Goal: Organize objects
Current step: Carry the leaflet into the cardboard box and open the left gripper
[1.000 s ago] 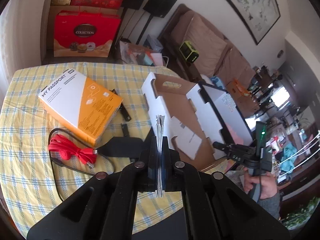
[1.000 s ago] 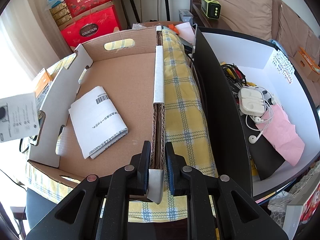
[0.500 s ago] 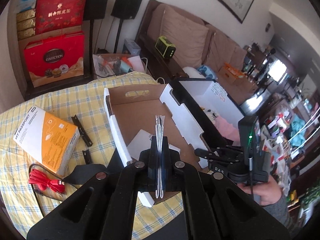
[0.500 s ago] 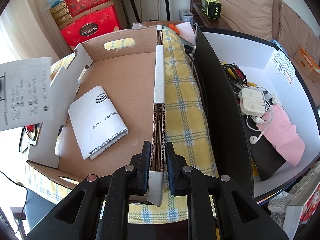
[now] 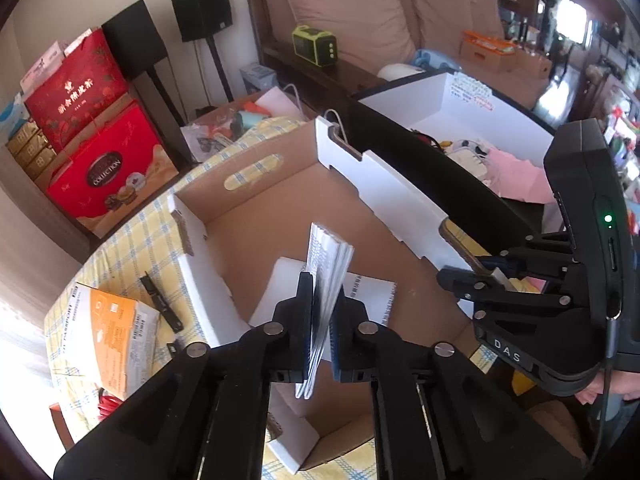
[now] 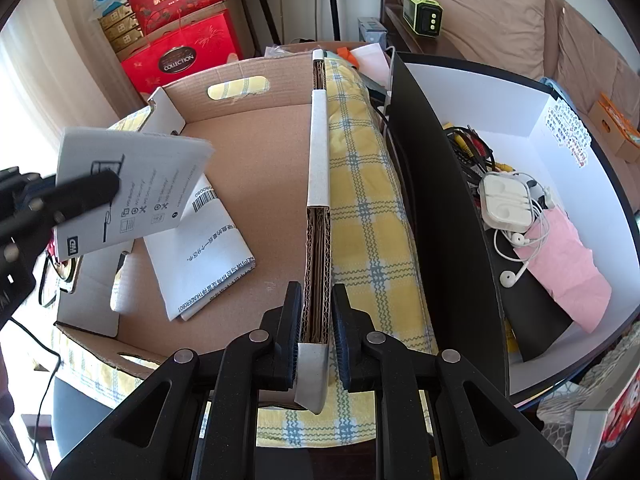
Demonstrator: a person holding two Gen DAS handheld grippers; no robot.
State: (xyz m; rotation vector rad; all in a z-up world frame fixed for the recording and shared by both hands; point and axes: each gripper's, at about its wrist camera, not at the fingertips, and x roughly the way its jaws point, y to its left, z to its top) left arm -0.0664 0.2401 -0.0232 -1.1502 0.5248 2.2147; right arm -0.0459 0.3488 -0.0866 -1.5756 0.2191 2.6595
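Note:
My left gripper (image 5: pixel 322 304) is shut on a thin white booklet (image 5: pixel 326 268), held edge-up above the open cardboard box (image 5: pixel 280 216). The booklet also shows in the right wrist view (image 6: pixel 128 188), over the box's left side. A folded white manual (image 6: pixel 200 256) lies flat on the box floor. My right gripper (image 6: pixel 316 320) is shut on the box's right wall (image 6: pixel 319 168), at its near end. It also shows in the left wrist view (image 5: pixel 476 276).
A white bin with black outer walls (image 6: pixel 552 120) holds earphones (image 6: pixel 504 204), cables and a pink pouch, right of the box. An orange-and-white box (image 5: pixel 108 336), black strips and a red cable lie on the yellow checked tablecloth (image 6: pixel 360 200) to the left. Red gift boxes stand behind.
My left gripper has carried the booklet right, from over the tablecloth to above the cardboard box. My right gripper has stayed clamped on the box wall.

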